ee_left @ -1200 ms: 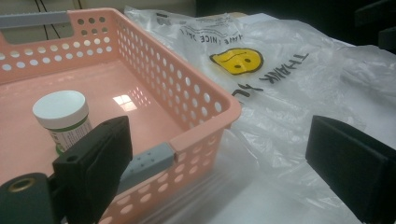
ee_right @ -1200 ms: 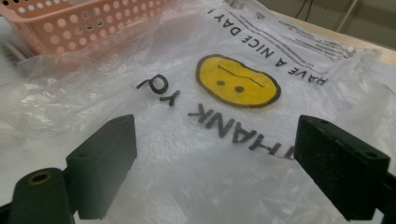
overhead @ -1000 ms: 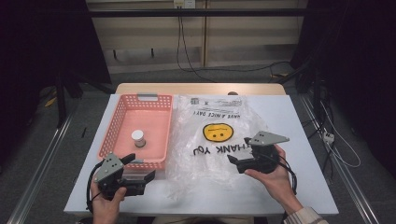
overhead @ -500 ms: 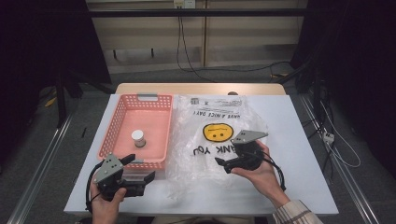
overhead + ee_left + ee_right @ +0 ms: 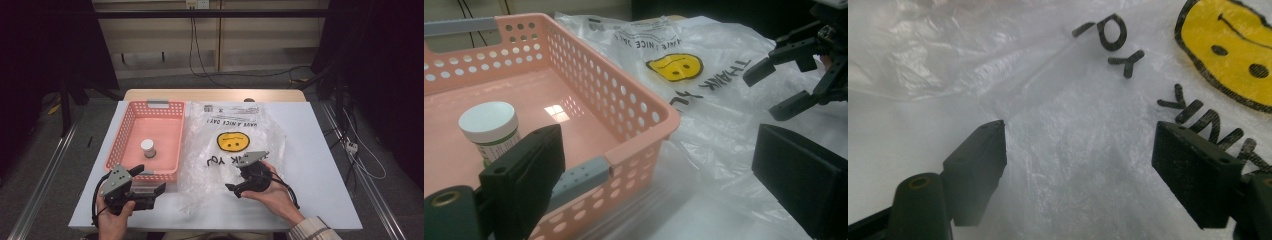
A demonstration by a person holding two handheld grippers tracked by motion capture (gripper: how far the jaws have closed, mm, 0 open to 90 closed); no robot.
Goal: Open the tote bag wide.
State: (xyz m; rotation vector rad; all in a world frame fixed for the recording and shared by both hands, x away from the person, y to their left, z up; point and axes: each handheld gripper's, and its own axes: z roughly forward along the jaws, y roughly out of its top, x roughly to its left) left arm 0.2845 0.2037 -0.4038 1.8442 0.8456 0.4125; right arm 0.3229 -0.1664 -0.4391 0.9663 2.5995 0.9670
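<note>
Right gripper view: the right gripper (image 5: 1075, 165), jaws apart and just closing, is seen over the thin clear plastic smiley bag (image 5: 1063, 125) (nothing pinched), while the open left gripper (image 5: 664, 190) faces a pink perforated basket (image 5: 624, 105) holding a white-capped jar (image 5: 489, 127).

The left claw (image 5: 664, 175) stands wide apart, one black jaw low at the left and the other at the right edge, nothing pressed between them. Its left jaw sits at the near rim of a pink perforated basket (image 5: 624, 107), beside a grey handle piece (image 5: 579, 177) on that rim. Inside the basket a small jar (image 5: 489, 127) with a white lid stands upright. To the right lies a clear plastic bag (image 5: 724, 125) with a yellow smiley face (image 5: 675, 66) and black lettering. Over the bag, at the upper right, the right claw (image 5: 776, 90) hangs with its jaws apart.
</note>
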